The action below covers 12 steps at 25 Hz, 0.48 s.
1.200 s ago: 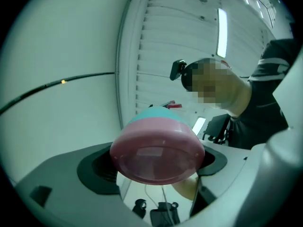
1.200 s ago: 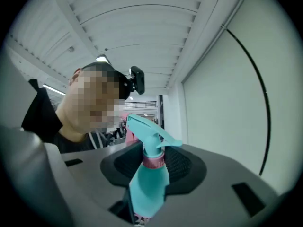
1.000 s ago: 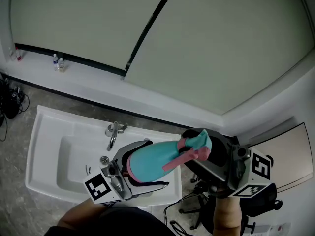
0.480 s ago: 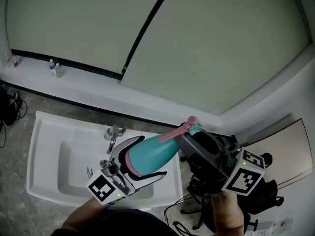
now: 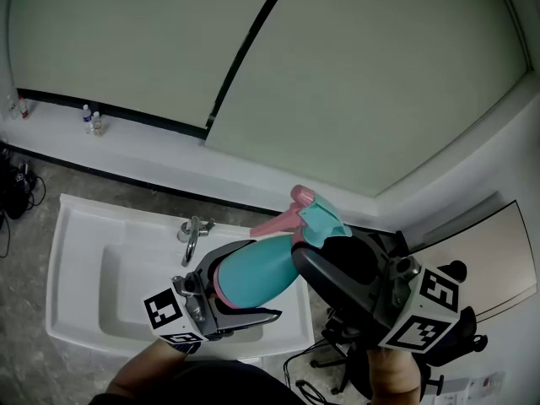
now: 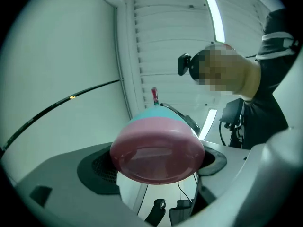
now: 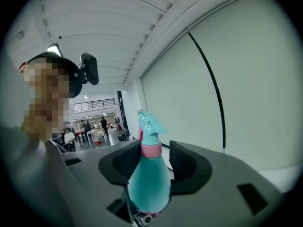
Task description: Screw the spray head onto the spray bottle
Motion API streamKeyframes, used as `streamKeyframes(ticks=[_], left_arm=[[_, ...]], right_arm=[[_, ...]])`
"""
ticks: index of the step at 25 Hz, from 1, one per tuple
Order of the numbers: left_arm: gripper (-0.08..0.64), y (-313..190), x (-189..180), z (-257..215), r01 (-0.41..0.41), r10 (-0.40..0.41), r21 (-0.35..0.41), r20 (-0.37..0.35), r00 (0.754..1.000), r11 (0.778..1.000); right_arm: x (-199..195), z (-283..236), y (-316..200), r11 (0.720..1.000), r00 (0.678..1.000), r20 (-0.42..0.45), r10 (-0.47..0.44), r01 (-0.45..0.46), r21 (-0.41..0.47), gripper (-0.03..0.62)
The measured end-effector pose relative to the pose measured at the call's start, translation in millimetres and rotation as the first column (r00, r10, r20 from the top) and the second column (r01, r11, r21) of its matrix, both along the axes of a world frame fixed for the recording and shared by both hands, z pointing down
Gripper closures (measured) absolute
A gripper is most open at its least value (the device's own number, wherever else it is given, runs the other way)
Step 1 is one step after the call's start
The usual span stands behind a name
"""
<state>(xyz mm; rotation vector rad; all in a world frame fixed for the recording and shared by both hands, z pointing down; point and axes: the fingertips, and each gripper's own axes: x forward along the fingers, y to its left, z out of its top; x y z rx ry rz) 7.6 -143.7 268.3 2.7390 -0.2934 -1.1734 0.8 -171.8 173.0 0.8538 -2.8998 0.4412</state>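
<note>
left tongs [image 6: 156,163]: clamped on spray bottle [image 5: 257,272] | right tongs [image 7: 155,163]: opening around spray head [image 7: 147,126]

- My left gripper [image 5: 261,281], low on my left side, has its jaws clamped on the base of the spray bottle [image 5: 251,267].
- My right gripper [image 5: 314,247] is opening its jaws, with the bottle neck between them.

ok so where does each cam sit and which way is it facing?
Head view: on the head, steeply down over the sink; shows left gripper, right gripper, left hand, right hand, spray bottle between.
Left gripper view: on that gripper, along its jaws, clamped on the bottle's pink base.
Right gripper view: on that gripper, along its opening jaws, spray head between them unpressed.
Shared: all see the bottle; both gripper views catch the head camera.
</note>
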Motion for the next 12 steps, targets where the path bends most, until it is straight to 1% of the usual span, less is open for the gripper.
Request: streamKeyframes(ticks=[2,4,9,11,12], left_arm=[[0.103,2.9,1.4,-2.3,-0.014,0.014,0.008,-0.004,1.000,1.000],[0.103,4.4,-0.5,-0.7,-0.015,0.015,0.022,0.009,1.000,1.000],[0.103,10.1,-3.4,2.4,-0.007,0.005,0.048,0.035,0.999,0.999],[0.103,13.1,-4.5,3.8,-0.005,0.003,0.053,0.047,0.999,0.999],[0.103,13.9,-4.0,4.6,-0.005,0.001,0.054,0.057,0.998,0.999]], right_arm=[[0.9,-2.4,4.8,1.000,1.000,-0.010,-0.011,0.012,0.022,0.430],[-2.8,-2.0,8.2,0.999,0.999,-0.017,-0.028,0.029,0.041,0.430],[-3.7,-2.6,15.9,0.997,0.999,-0.006,-0.046,0.046,0.056,0.430],[-1.9,-6.4,23.4,0.994,0.998,-0.038,-0.049,0.053,0.095,0.430],[-1.0,-8.5,27.2,0.990,0.996,-0.074,-0.057,0.066,0.124,0.430]])
